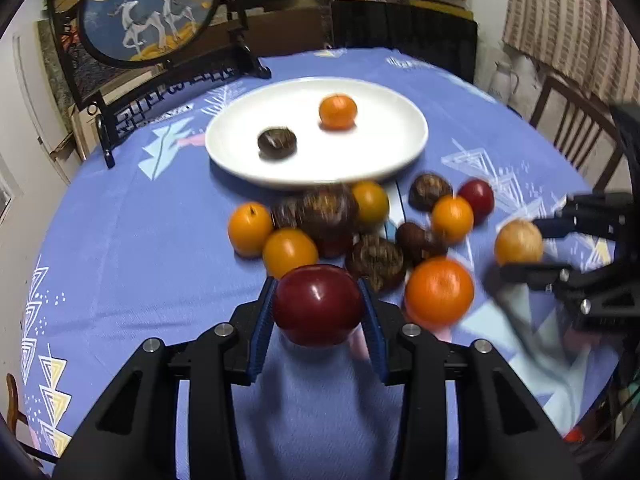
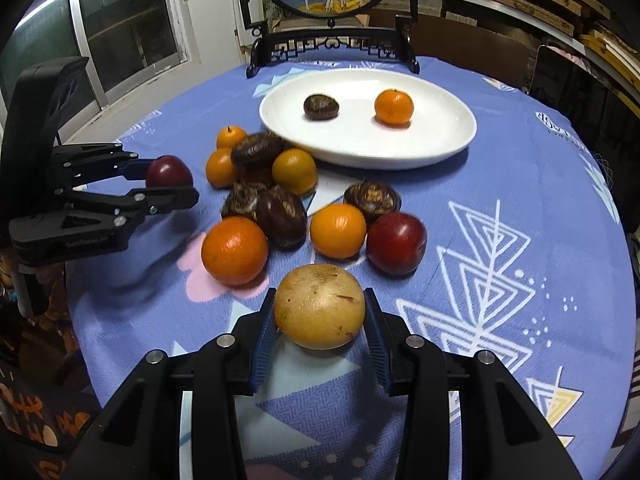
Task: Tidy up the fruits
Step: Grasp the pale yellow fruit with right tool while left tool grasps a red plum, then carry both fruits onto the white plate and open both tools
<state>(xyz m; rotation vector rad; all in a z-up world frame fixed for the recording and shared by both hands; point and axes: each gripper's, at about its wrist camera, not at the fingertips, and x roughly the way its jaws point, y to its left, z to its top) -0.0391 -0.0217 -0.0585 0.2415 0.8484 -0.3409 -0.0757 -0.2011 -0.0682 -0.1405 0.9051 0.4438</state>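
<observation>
On the left, the left gripper (image 1: 320, 308) is clamped on a dark red plum (image 1: 318, 304), seen close only in its own view; the right wrist view shows it from the side, above the blue patterned surface (image 2: 520, 160). Between them lies a pile of oranges and brown fruits (image 2: 280, 212), with a white plate (image 2: 440, 148) beyond. At right, the right gripper (image 2: 320, 312) is clamped on a yellow-brown fruit (image 2: 319, 306). No legible writing.
</observation>
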